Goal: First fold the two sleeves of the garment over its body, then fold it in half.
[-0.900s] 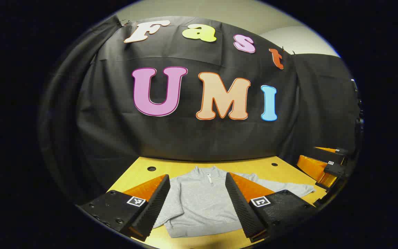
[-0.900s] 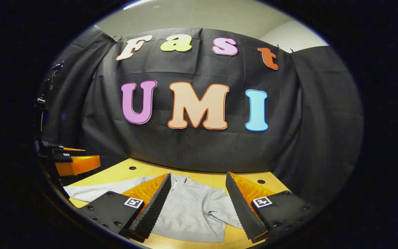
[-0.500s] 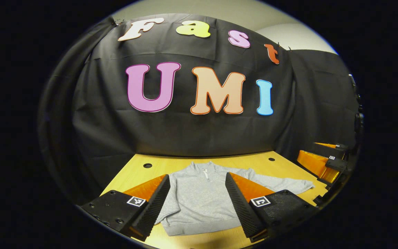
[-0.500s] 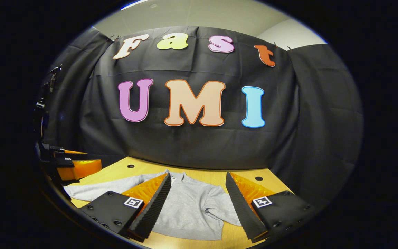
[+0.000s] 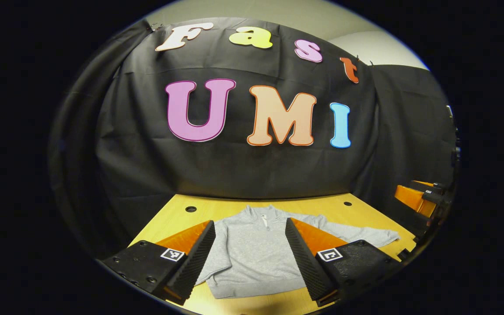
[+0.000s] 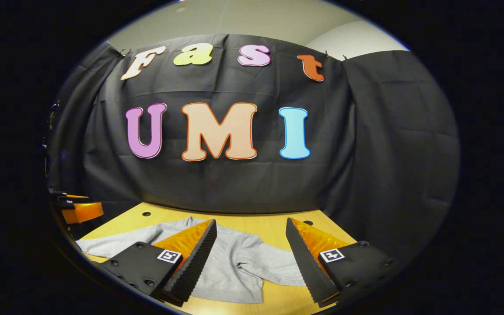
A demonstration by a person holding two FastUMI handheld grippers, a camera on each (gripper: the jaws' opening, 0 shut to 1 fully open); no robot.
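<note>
both tongs hang above the light wooden tabletop (image 5: 322, 210) with their jaws spread wide, holding nothing: left tongs (image 5: 250, 249) over the body of the grey zip-neck sweatshirt (image 5: 252, 253), right tongs (image 6: 250, 253) over its far side. the sweatshirt lies flat on the tabletop, one sleeve (image 5: 357, 236) stretched sideways, the other sleeve (image 6: 274, 262) lying slanted beside the body.

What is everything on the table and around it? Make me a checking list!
Surface: yellow wooden table with small round holes.
Job's things: grey sweatshirt lying flat, zip collar away from the grippers, both sleeves spread out, nothing folded yet.
Clutter: nothing seen.
Grippers: left gripper open above the sweatshirt; right gripper open above it too.
Cables: nothing seen.
Surroundings: black cloth wall behind the table, pale ceiling above.
</note>
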